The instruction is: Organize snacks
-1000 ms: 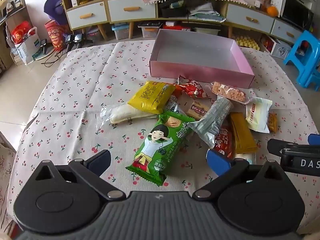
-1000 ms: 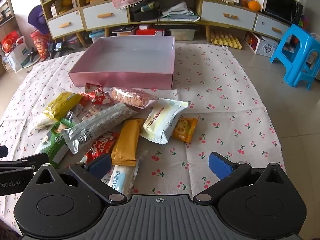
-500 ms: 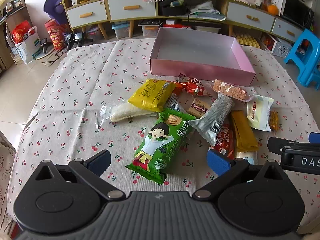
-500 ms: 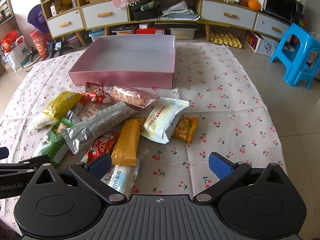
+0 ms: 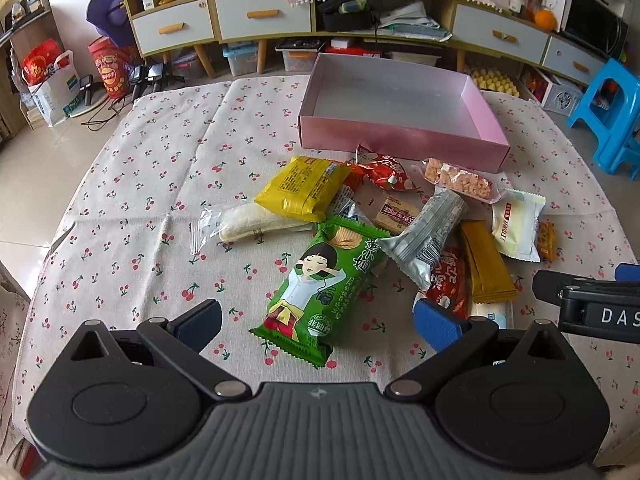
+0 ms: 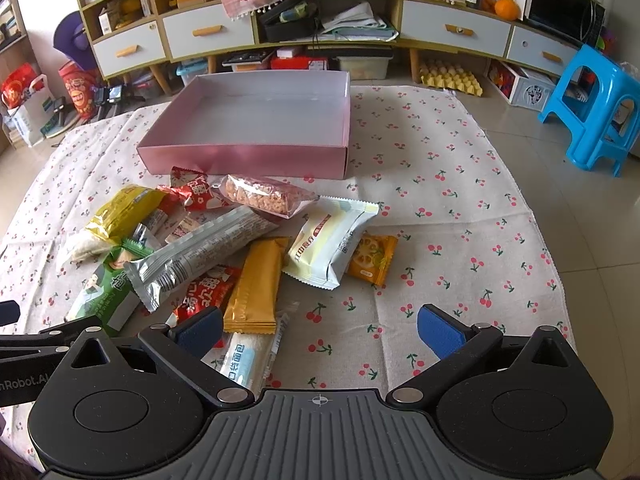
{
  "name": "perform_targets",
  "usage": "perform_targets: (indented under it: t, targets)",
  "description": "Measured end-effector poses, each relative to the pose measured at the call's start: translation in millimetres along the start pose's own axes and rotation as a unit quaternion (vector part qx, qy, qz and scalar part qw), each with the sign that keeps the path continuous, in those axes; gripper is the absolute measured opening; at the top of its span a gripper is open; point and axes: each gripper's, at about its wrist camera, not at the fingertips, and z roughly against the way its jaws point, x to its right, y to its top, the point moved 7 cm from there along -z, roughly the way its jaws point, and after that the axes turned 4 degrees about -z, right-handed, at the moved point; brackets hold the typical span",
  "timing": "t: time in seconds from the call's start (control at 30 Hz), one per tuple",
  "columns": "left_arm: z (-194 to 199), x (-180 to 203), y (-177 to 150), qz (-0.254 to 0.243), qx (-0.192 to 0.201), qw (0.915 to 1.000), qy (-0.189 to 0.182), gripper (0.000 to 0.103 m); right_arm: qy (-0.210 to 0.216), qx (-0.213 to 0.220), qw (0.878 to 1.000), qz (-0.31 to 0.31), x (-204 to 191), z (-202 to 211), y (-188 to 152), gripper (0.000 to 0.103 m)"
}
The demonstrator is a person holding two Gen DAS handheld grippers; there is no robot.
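Observation:
A pile of snack packets lies on the cherry-print cloth in front of an empty pink box (image 5: 400,140) (image 6: 244,158). Nearest my left gripper (image 5: 316,320) is a green chip bag (image 5: 320,292), whose lower end lies between the spread blue pads. Beyond it lie a yellow packet (image 5: 304,188), a silver bar (image 5: 428,236), an orange bar (image 5: 484,264) and a pale cream packet (image 5: 518,226). My right gripper (image 6: 320,332) stands open above a white-and-blue bread packet (image 6: 248,356), with the orange bar (image 6: 256,284) and cream packet (image 6: 332,240) just ahead. Both grippers hold nothing.
The cloth-covered table (image 6: 440,208) has bare cloth to the right of the pile and on the left side (image 5: 140,200). A blue plastic stool (image 6: 592,108) stands on the floor at the right. Low cabinets with drawers line the far wall (image 5: 260,16).
Both views have shifted very slightly; the snacks and box lie where they were. Both grippers stay open.

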Motion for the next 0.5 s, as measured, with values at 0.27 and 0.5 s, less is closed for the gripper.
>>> perform_targets:
  t: [0.27,0.5]
  targets:
    - [0.1,0.4,0.0,0.0,-0.001,1.0,-0.001,0.103,0.001,-0.001,1.0,0.0,-0.8,0.0,0.1,0.103]
    - [-0.1,0.8,-0.6,0.0,-0.001,1.0,-0.002,0.103,0.002,-0.001,1.0,0.001,-1.2,0.1,0.0,0.103]
